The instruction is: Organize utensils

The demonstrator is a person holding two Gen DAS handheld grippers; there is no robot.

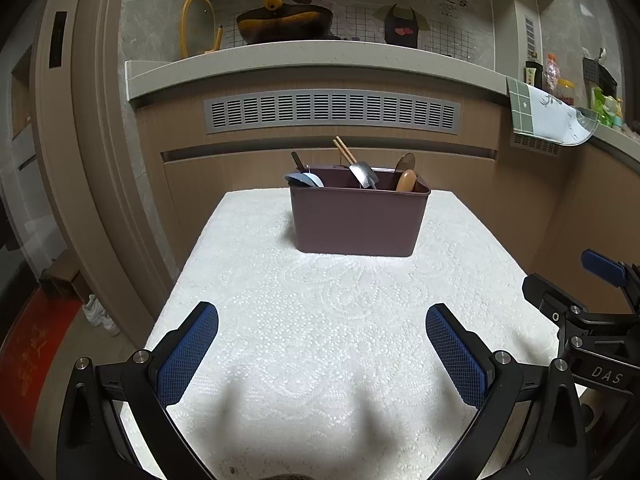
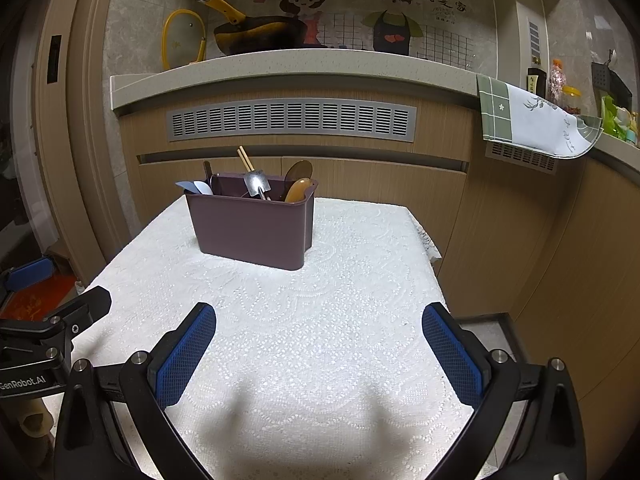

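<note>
Both sets of tongs are hovering over the near part of the bench (image 1: 320, 320), which is wearing a white lace-patterned cloth. The left tongs (image 1: 322, 354) are standing wide apart with nothing between their blue pads, and the right tongs (image 2: 319, 354) are likewise spread apart and holding nothing. In the left wrist view the right tongs are showing at the right edge; in the right wrist view the left tongs are peeking in at the left edge.

A maroon utensil holder (image 1: 356, 220) is sitting on the far half of the bench, well apart from both tongs. It is showing inner dividers. A pair of wooden chopsticks (image 1: 344, 150) is leaning up out of the middle part, with a metal spoon (image 1: 364, 174) resting bowl-up just beside it. Two brown wooden spoons (image 1: 406, 176) are standing in the right end. At the left end, pale blue and white spoons (image 1: 305, 179) are poking over the rim, next to a dark handle.

Behind the bench, a kitchen counter (image 1: 312, 56) is carrying a dark pan with a yellow handle (image 1: 280, 20).
</note>
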